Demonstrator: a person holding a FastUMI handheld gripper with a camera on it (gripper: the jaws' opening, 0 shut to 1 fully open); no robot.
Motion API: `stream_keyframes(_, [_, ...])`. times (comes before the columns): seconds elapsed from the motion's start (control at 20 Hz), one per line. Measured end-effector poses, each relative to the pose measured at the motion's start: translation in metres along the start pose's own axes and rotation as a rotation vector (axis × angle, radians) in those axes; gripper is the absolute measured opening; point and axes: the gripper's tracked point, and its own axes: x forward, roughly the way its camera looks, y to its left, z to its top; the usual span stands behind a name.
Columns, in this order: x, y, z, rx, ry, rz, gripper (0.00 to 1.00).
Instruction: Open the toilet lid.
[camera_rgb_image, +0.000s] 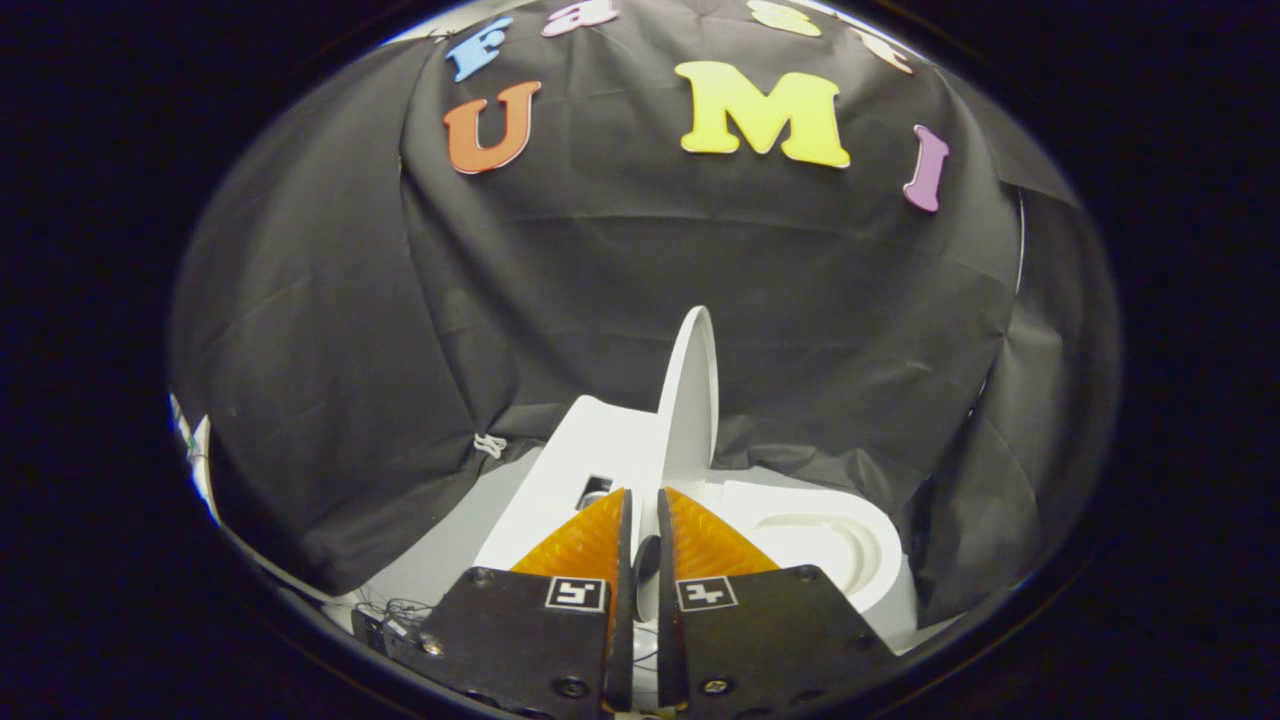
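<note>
Tongs (640, 505), nearly closed, pinched the lower edge of the upright white lid (690, 400), which rose straight ahead above the toilet bowl (830, 545).

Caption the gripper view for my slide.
Gripper jaws nearly closed around the edge of the upright toilet lid, bowl exposed.

Lid (690, 400) upright beyond fingers (590, 545) (nearly together), bowl (830, 540) right
</note>
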Motion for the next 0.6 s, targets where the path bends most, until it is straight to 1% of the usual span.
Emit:
stream_keyframes(0.45, [0.006, 0.027, -0.005, -0.048, -0.004, 0.005, 0.13])
stream_keyframes(0.6, [0.010, 0.034, -0.004, -0.084, -0.015, 0.026, 0.14])
